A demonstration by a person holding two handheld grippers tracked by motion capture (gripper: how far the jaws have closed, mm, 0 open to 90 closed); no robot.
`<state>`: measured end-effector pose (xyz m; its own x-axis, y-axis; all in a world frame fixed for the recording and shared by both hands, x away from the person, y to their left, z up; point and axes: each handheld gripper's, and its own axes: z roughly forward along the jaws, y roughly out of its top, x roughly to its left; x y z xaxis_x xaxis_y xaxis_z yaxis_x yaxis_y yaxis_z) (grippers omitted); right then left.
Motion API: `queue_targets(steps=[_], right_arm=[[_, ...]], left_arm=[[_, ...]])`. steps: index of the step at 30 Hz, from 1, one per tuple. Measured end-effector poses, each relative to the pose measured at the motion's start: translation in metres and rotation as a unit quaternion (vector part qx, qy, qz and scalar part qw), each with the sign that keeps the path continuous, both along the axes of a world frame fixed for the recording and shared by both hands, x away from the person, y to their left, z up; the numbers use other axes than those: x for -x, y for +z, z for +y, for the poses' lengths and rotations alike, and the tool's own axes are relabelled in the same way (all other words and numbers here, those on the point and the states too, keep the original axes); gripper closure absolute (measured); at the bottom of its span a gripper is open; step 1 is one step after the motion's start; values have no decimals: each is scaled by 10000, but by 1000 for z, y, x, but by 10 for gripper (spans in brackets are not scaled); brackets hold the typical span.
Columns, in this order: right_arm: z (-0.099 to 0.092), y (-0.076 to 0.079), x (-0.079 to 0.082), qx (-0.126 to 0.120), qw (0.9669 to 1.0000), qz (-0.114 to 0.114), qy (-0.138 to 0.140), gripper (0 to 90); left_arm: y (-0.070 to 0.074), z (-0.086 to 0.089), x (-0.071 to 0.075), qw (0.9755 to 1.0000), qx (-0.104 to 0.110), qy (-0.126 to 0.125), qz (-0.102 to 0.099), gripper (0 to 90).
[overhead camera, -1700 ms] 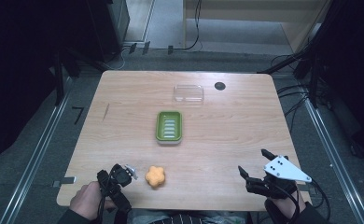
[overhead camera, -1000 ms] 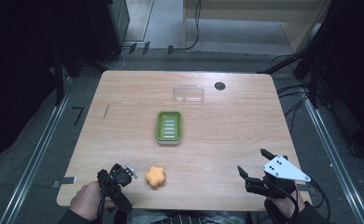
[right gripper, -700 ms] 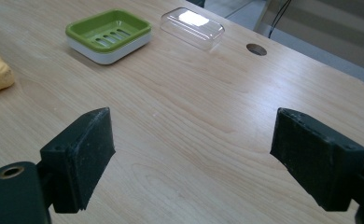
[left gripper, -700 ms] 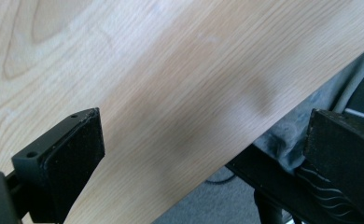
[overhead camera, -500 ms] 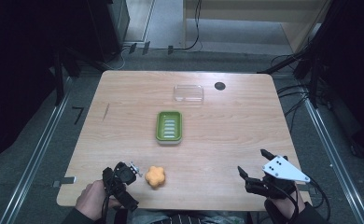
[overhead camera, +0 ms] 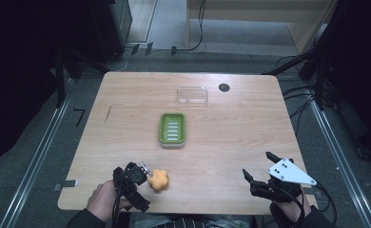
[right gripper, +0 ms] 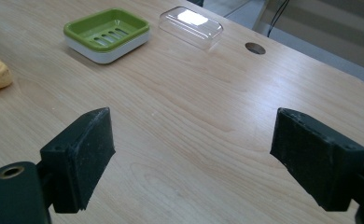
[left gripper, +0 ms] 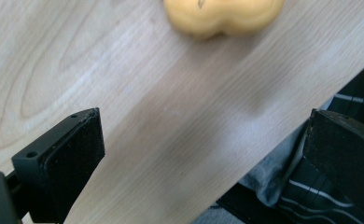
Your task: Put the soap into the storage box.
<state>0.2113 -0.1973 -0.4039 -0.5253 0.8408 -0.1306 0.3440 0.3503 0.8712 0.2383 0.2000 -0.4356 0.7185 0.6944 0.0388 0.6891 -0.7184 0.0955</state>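
Hovering: left claw [overhead camera: 137, 182] spread beside orange soap [overhead camera: 158, 180], near table edge [overhead camera: 198, 209] | right claw [overhead camera: 264, 178] spread

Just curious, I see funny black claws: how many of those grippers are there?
2. The left gripper sits near the table's front edge beside the orange soap; the right gripper at the front right corner.

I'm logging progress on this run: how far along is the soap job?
Nothing looks done yet: the orange soap lies on the table, and the green dish holds nothing. In hand: the left tool, jaws open, sits beside the soap without gripping it. The right tool waits open. Left, probably: grasp the soap, place it in the dish, perhaps add the clear lid.
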Motion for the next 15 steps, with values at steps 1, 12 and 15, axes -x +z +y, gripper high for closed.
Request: queue_targets(steps=[1,12,15], right_arm=[[0,0,0,1,10000,1,-6,136],[0,0,0,2,10000,8,-9,136],[0,0,0,4,10000,7,-13,136]], left_arm=[[0,-1,-1,10000,23,12,-27,0],[-1,-11,-4,9999,120,44,-86,0],[-2,-15,-6,9998,151,65,-124,0]])
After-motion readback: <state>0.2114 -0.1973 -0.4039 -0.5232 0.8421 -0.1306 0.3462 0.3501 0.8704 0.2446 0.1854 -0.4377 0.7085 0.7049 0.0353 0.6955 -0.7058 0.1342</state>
